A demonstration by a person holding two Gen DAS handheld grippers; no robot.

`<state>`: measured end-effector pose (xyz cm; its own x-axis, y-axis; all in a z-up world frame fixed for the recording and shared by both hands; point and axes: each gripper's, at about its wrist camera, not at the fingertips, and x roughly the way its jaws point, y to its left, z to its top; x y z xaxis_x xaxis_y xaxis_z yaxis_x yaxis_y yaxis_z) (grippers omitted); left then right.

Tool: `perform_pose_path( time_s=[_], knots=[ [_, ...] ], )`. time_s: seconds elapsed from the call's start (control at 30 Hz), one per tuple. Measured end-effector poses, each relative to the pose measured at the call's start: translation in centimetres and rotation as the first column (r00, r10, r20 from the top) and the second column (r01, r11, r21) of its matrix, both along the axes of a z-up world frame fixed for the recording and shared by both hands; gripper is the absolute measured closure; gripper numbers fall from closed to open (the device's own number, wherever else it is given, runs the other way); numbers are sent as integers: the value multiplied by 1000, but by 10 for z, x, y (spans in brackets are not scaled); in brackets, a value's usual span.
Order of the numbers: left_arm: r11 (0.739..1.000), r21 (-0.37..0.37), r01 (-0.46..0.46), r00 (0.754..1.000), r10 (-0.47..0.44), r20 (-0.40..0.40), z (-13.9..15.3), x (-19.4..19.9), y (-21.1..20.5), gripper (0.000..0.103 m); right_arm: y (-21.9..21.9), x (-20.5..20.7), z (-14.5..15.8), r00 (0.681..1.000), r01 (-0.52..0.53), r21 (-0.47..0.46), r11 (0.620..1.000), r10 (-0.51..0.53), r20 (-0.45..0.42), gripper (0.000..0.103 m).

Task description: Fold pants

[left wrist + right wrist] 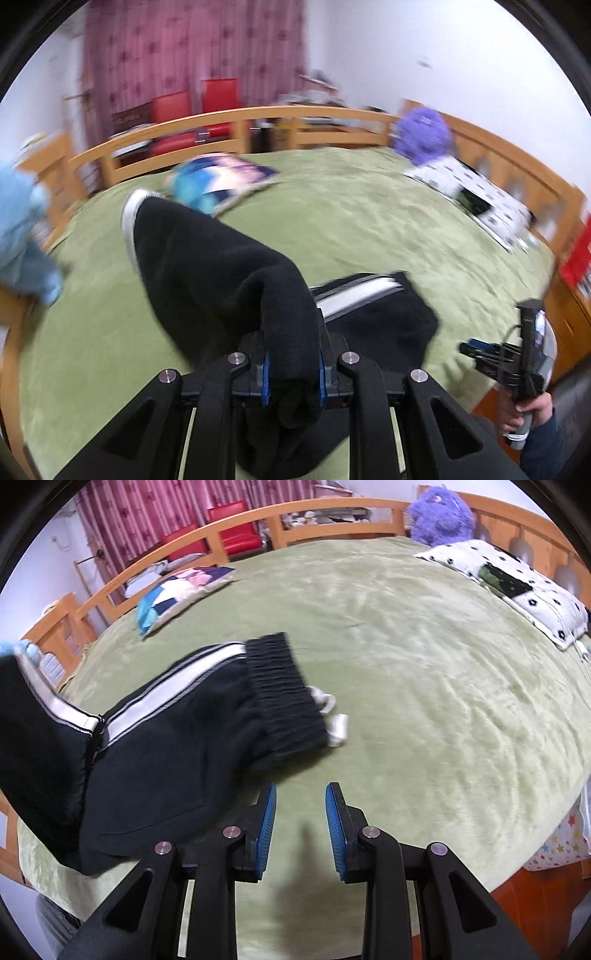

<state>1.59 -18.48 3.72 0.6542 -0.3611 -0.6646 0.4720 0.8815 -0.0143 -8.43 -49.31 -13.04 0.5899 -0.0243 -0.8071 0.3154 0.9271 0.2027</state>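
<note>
Folding is judged barely begun: pants (177, 731) are half lifted off the bed (424, 686), clamped in the left hand-held gripper (291, 363); the right hand-held gripper (300, 823) is held apart, empty.

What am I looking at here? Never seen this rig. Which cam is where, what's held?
No robot: a person carries a hand-held gripper in each hand, each with a fisheye camera looking along its two fingers. The left wrist view shows the left hand-held gripper shut on black pants, lifting part of them off the green bed. The right hand-held gripper is open and empty, beside the pants' ribbed waistband. Also on the bed: a patchwork cushion, a white pillow and a purple plush toy.
</note>
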Motion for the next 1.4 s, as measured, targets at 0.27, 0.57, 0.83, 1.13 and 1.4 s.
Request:
perform_pose_path(
  time_s=[0.27, 0.57, 0.83, 1.13, 1.4],
  knots=[
    [967, -73, 243, 960, -251, -125, -56, 10, -144, 79, -42, -17, -6, 996, 73, -6, 997, -73, -49, 75],
    [984, -35, 177, 969, -181, -171, -90, 23, -106, 72, -46, 1, -2, 1000, 4, 144, 990, -9, 29, 75],
    [997, -4, -73, 958, 69, -277, -120, 49, 1, 58, -9, 57, -1, 995, -90, 205, 975, 77, 69, 74],
    [989, -37, -141, 916, 116, -383, -157, 34, 49, 54, -9, 60, 16, 978, -195, 296, 935, 162, 133, 65],
    [993, -67, -97, 926, 65, -373, -154, 25, 43, 50, 5, 87, -13, 973, -223, 278, 934, 230, 9, 67]
  ],
)
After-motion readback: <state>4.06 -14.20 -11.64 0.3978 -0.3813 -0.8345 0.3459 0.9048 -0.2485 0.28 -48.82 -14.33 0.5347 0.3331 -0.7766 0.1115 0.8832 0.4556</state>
